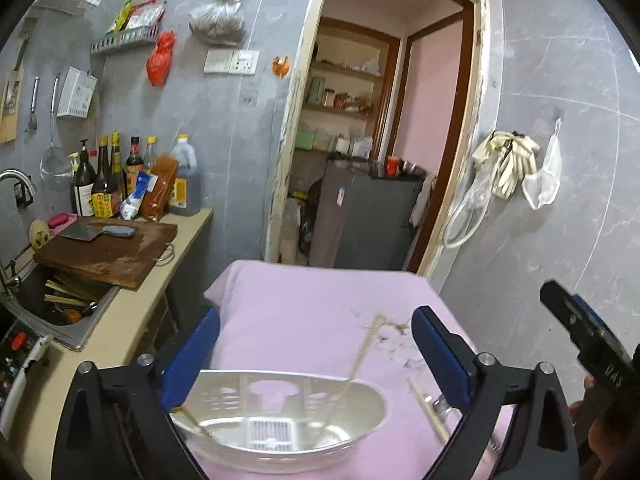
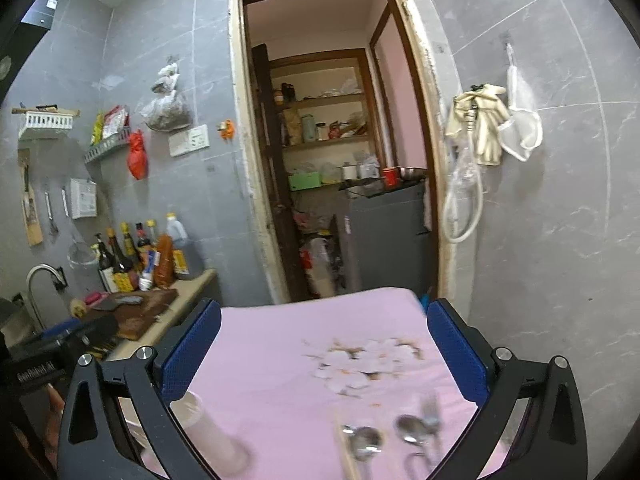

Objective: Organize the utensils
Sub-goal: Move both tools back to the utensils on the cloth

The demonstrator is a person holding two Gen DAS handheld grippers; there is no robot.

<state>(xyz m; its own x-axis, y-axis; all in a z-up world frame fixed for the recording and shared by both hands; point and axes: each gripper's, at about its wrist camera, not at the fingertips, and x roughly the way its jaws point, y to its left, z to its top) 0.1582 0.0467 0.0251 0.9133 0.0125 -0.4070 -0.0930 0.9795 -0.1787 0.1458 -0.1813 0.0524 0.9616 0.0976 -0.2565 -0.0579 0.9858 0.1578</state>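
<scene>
A white perforated utensil holder [image 1: 280,420] sits on the pink tablecloth [image 1: 312,312], low between my left gripper's [image 1: 316,356] open blue fingers. Chopsticks [image 1: 362,350] lean inside it. A loose chopstick [image 1: 428,410] lies to its right beside a metal utensil. In the right wrist view my right gripper [image 2: 324,352] is open and empty above the cloth. Two metal spoons [image 2: 368,440] and a fork [image 2: 430,416] lie below it, next to a chopstick [image 2: 346,448]. The holder's rim [image 2: 208,428] shows at lower left.
A counter [image 1: 132,320] at left holds a cutting board with a cleaver [image 1: 100,232], sauce bottles [image 1: 120,176] and a sink [image 1: 60,300] with more chopsticks. An open doorway [image 1: 372,160] lies behind the table. Gloves and bags [image 1: 508,160] hang on the right wall.
</scene>
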